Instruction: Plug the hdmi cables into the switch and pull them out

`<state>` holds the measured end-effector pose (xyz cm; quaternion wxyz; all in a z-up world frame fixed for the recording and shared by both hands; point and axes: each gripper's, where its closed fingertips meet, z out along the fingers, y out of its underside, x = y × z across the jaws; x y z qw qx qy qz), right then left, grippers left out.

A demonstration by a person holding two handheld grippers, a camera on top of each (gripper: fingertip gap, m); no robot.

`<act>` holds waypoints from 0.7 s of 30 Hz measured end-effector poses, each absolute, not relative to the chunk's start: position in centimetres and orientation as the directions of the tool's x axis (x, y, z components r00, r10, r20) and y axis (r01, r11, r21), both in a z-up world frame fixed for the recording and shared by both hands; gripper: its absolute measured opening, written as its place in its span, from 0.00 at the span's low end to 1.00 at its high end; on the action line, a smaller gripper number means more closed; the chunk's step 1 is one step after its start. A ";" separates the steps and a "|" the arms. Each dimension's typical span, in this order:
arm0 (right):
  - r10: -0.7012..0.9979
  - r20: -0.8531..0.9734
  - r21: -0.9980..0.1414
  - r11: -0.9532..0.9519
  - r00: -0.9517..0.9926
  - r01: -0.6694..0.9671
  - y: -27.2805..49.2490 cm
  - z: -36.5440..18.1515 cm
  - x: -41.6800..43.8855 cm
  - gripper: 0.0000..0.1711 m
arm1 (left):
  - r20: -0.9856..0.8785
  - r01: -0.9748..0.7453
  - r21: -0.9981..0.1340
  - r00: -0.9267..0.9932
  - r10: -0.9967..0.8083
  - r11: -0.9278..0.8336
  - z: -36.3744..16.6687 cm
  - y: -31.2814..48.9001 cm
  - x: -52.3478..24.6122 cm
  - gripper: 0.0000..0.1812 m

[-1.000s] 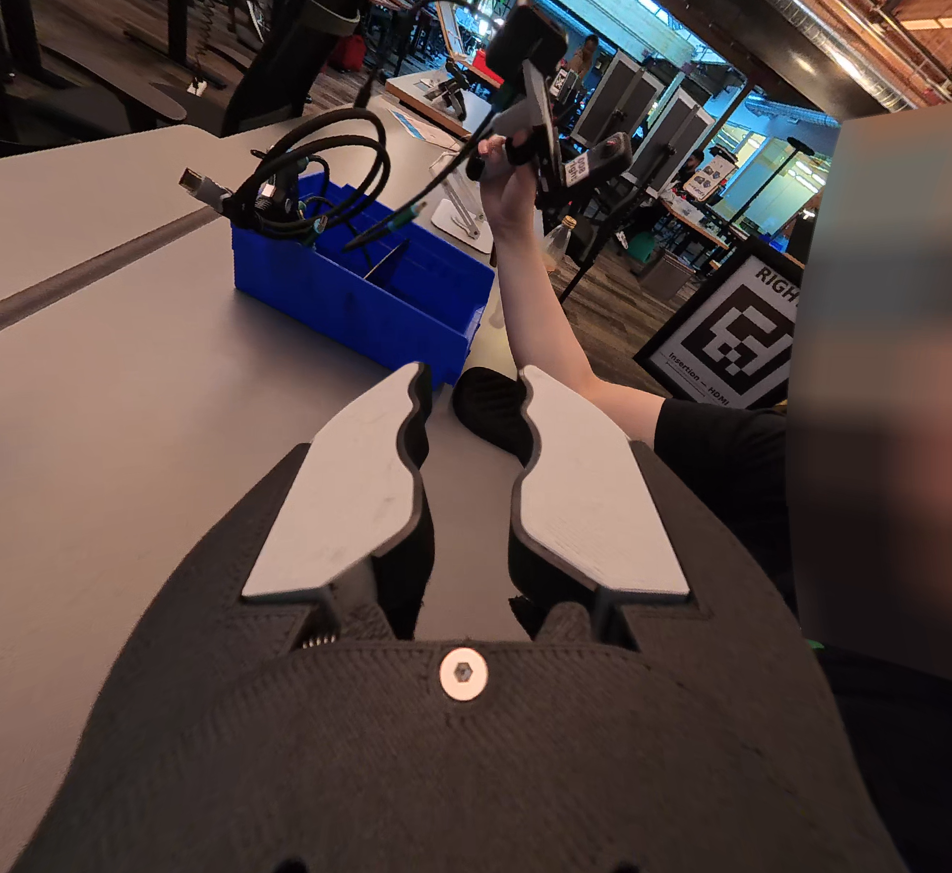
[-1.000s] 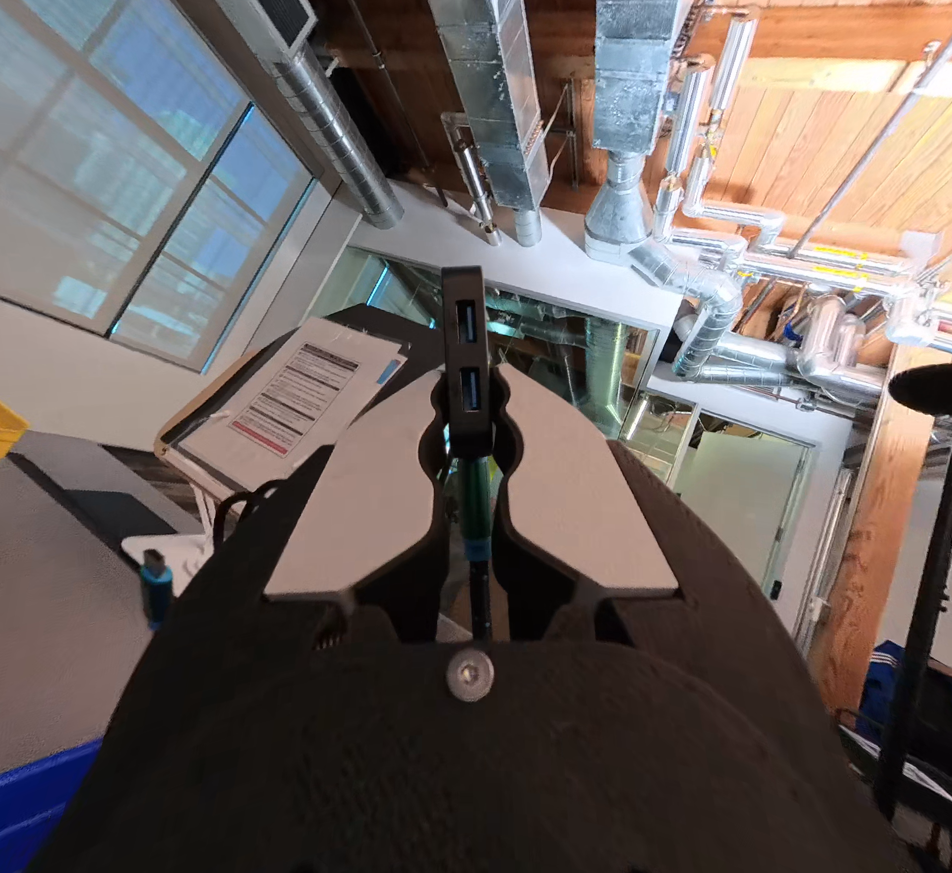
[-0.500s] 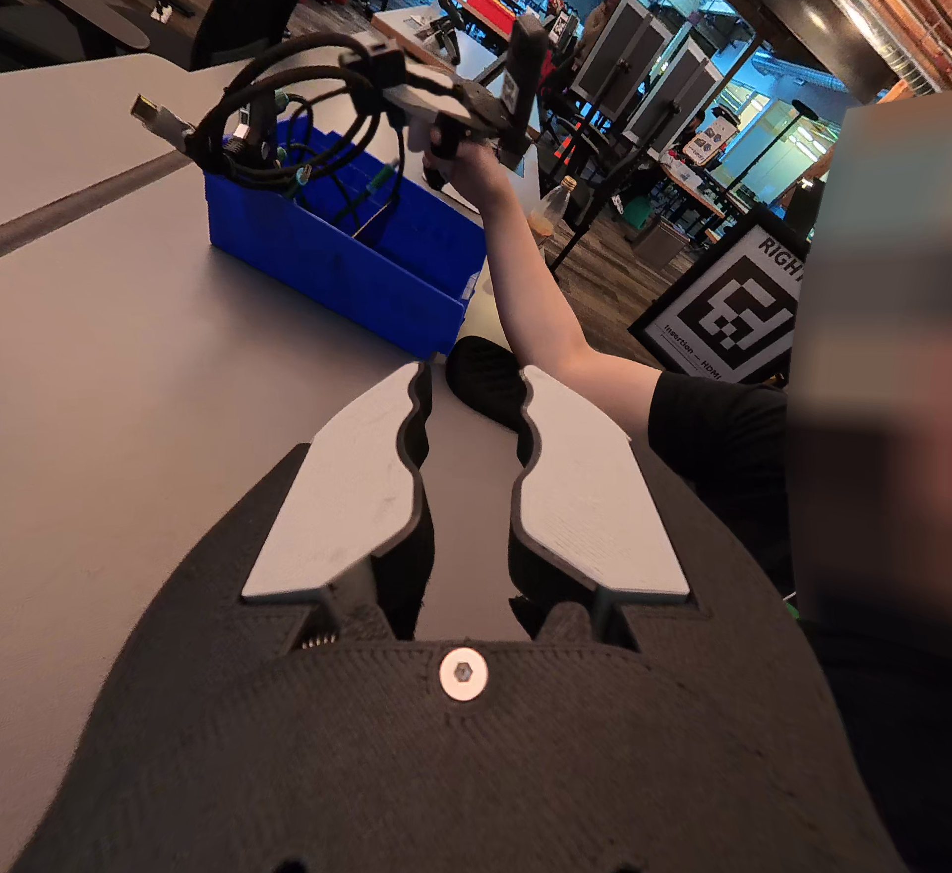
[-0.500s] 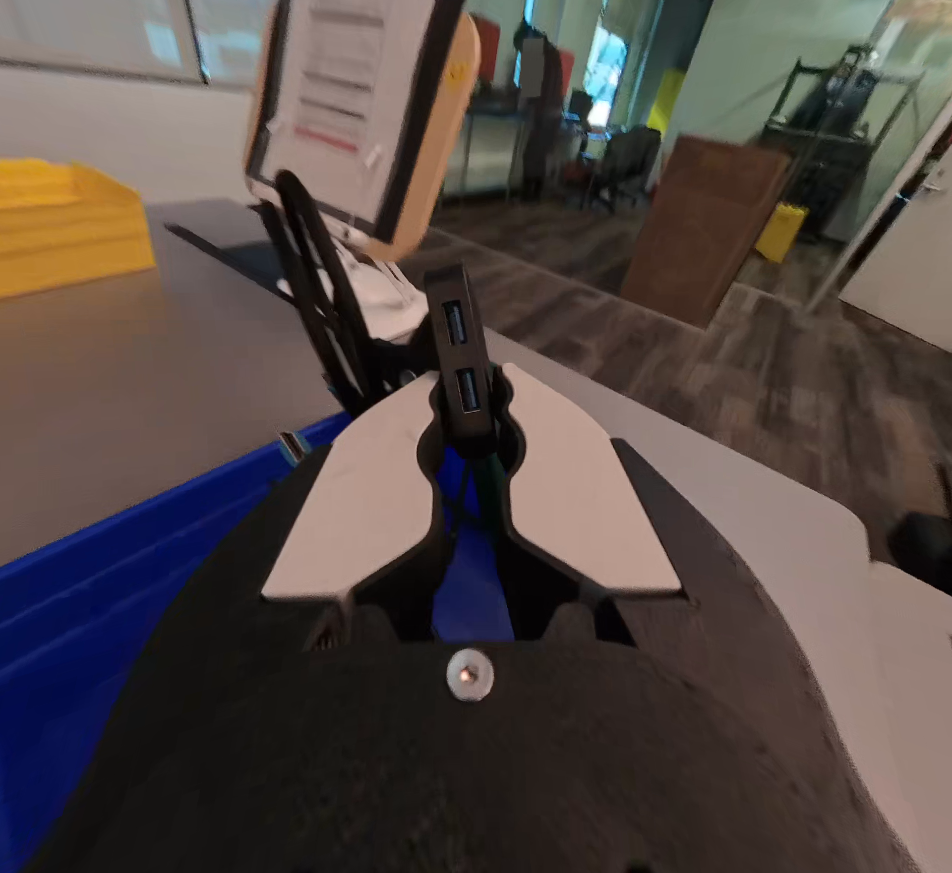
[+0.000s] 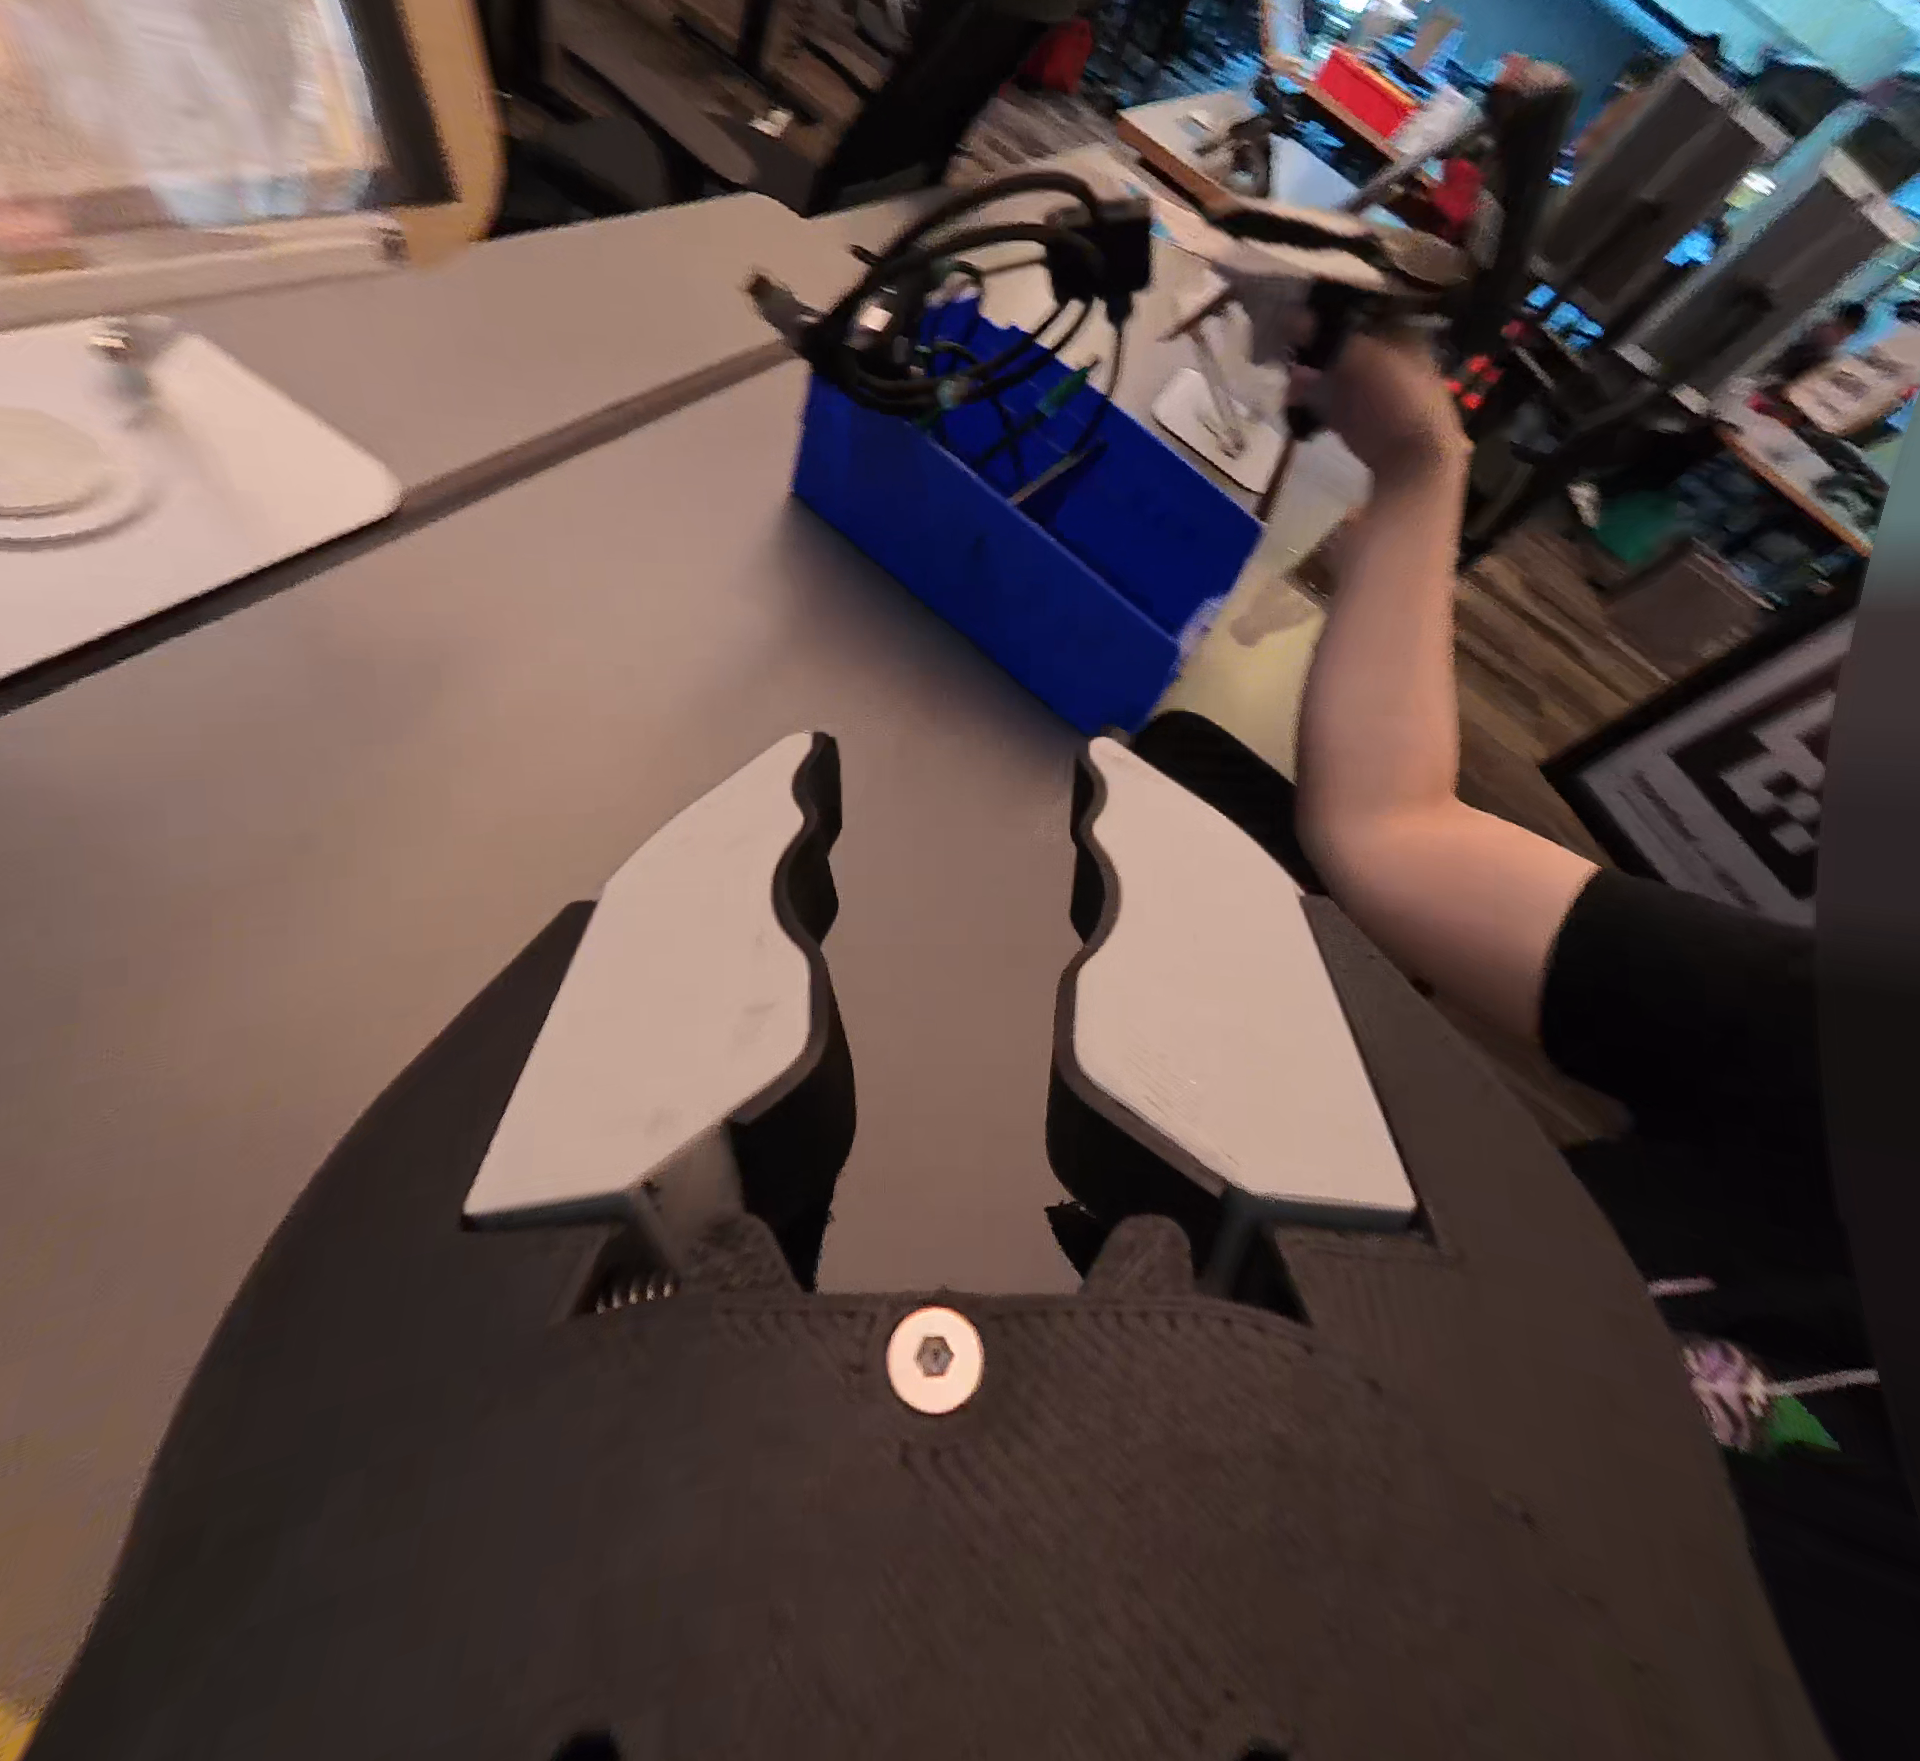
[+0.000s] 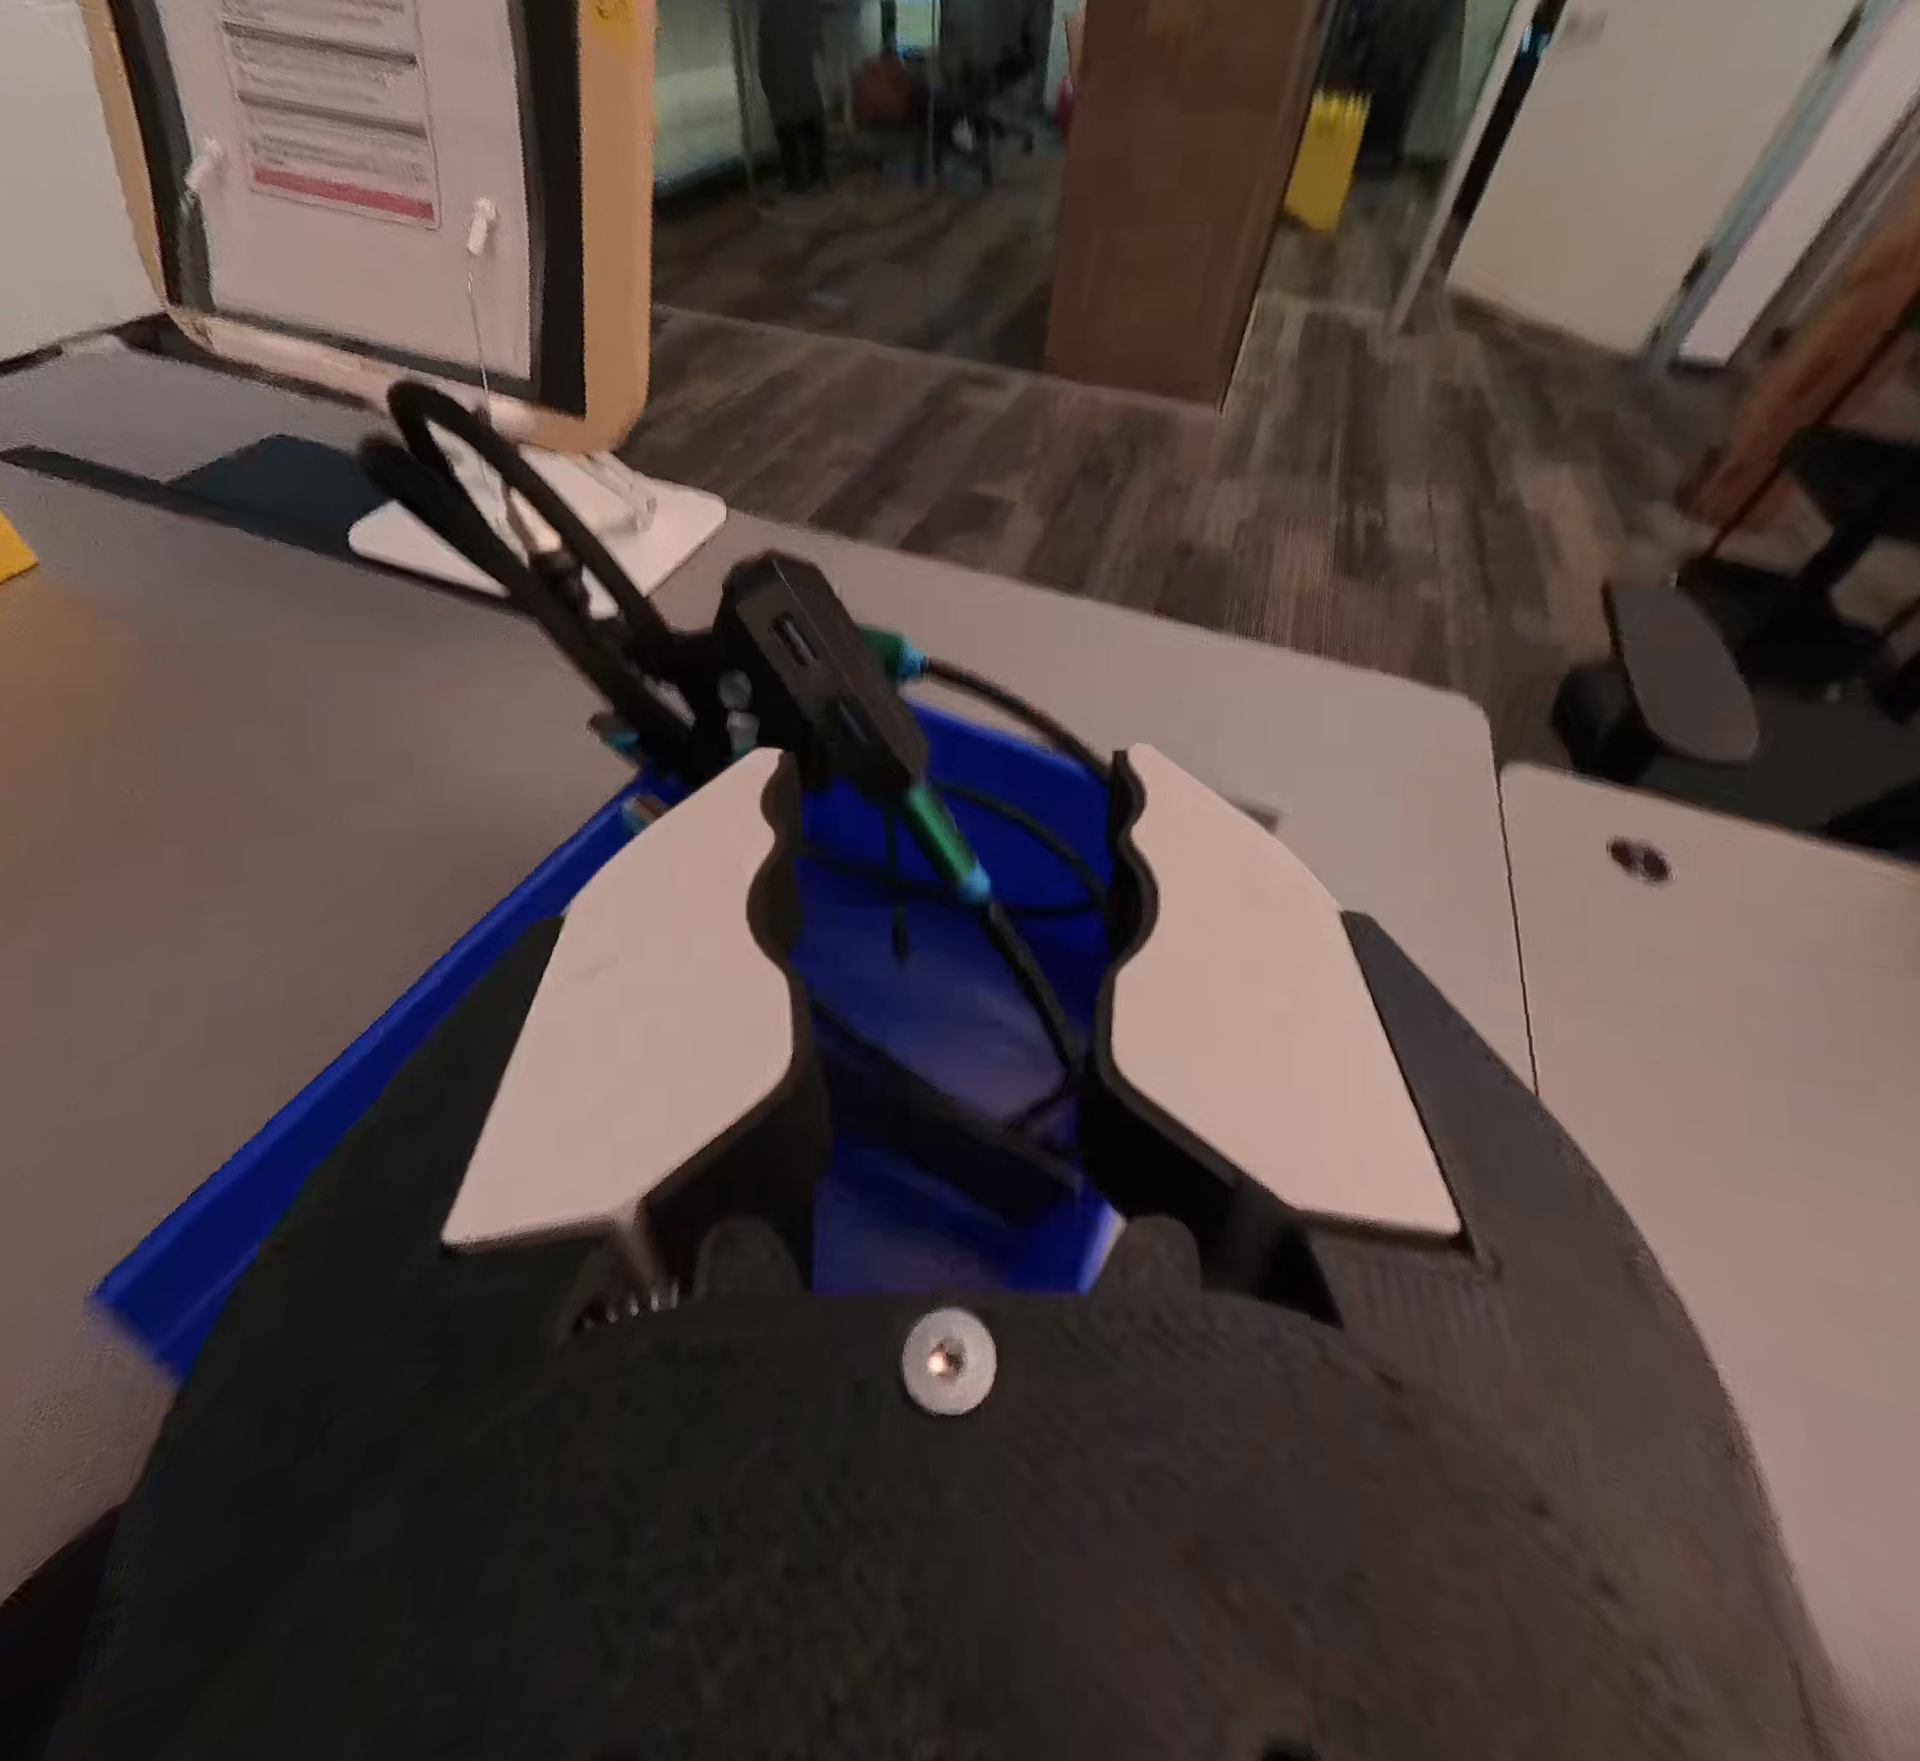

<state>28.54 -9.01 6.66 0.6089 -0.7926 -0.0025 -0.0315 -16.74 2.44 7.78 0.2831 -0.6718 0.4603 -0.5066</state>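
Note:
My right gripper (image 6: 951,761) is open above the blue bin (image 6: 364,1067). The black switch (image 6: 821,683) hangs tilted just ahead of its left fingertip, free of the jaws. A green-ended cable (image 6: 940,828) is plugged into it and runs down into the bin. Black cable loops (image 6: 488,506) stick out past the bin's far end. My left gripper (image 5: 956,755) is open and empty, low over the grey table (image 5: 468,776). In the left wrist view the bin (image 5: 997,558), the cable bundle (image 5: 935,309), the switch (image 5: 1117,246) and the right gripper (image 5: 1226,236) show farther off.
A sign board (image 6: 343,101) on a white base (image 6: 540,527) stands behind the bin. Another white base (image 5: 156,464) lies at the table's left. The person's forearm (image 5: 1382,672) reaches past the bin's right side. A framed marker board (image 5: 1766,807) stands off the table's right edge. Spacing between my two grippers at the tips: around 50 cm.
My right gripper came down over the bin, opened and let go of the switch, which now tilts left. My left gripper swung left and its jaws stand slightly wider.

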 end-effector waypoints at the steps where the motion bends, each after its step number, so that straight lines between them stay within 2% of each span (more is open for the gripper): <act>1: -0.047 0.047 -0.948 -0.316 0.998 0.030 -10.0 6.0 28.5 0.34 | 0.414 -0.316 -0.848 0.103 -0.904 -0.425 8.0 3.1 -17.5 0.23; 6: -0.273 0.120 -0.763 -0.641 0.955 -0.087 -14.6 0.2 31.8 0.34 | 0.389 -0.243 -0.853 0.292 -0.873 -0.462 8.8 6.3 -21.8 0.25; 11: -0.233 -0.022 -0.597 -0.777 0.972 -0.200 -14.9 -6.0 30.7 0.32 | 0.325 -0.148 -0.866 0.557 -0.764 -0.477 8.8 10.7 -28.8 0.29; 13: -0.284 0.003 -0.517 -0.821 0.959 -0.242 -15.5 -7.9 31.5 0.30 | 0.286 -0.114 -0.866 0.687 -0.668 -0.488 8.2 12.8 -32.7 0.31; 15: -0.316 0.021 -0.469 -0.841 0.949 -0.270 -15.9 -9.2 32.0 0.27 | 0.238 -0.089 -0.860 0.800 -0.550 -0.502 7.3 14.5 -37.0 0.34; 18: -0.339 -0.052 -0.398 -0.856 0.939 -0.331 -16.1 -11.1 31.5 0.22 | 0.186 -0.066 -0.810 0.914 -0.362 -0.583 4.7 16.0 -42.8 0.38; 21: -0.321 -0.135 -0.299 -0.889 0.937 -0.348 -16.6 -12.8 30.4 0.06 | 0.139 -0.068 -0.715 0.961 -0.238 -0.696 1.2 16.4 -46.8 0.42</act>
